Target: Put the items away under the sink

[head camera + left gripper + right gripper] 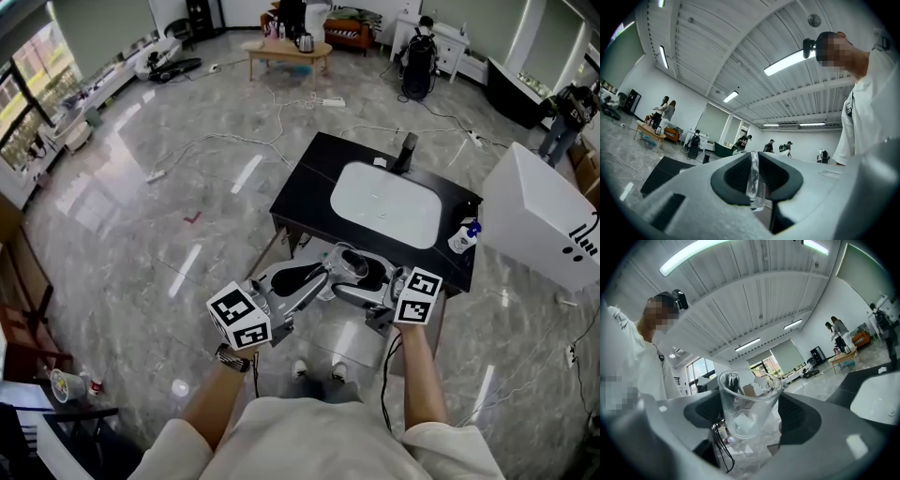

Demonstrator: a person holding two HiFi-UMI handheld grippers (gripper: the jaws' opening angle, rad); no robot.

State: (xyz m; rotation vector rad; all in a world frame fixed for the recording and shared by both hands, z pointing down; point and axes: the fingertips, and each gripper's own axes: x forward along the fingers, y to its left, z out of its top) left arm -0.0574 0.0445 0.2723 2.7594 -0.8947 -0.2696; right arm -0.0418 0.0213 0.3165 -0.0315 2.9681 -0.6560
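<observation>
Glass [747, 404]: clear, up between both claws, just off the near edge of the black sink counter [305, 187]
Left claw [754, 176]: pinched tight on the Glass's thin wall
Right claw [750, 416]: spread wide, pads hugging the Glass's sides

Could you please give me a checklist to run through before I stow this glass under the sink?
1. Grip of the left hand-held gripper on the glass: ok, its jaws are closed on the thin wall.
2. Grip of the right hand-held gripper: ok, its pads appear to press both sides of the glass.
3. Glass empty: ok, nothing is seen inside.
4. Space under the sink counter open: cannot tell, its front is not visible.
5. Counter cleared: not ok, a blue-topped bottle stands at its corner.
</observation>
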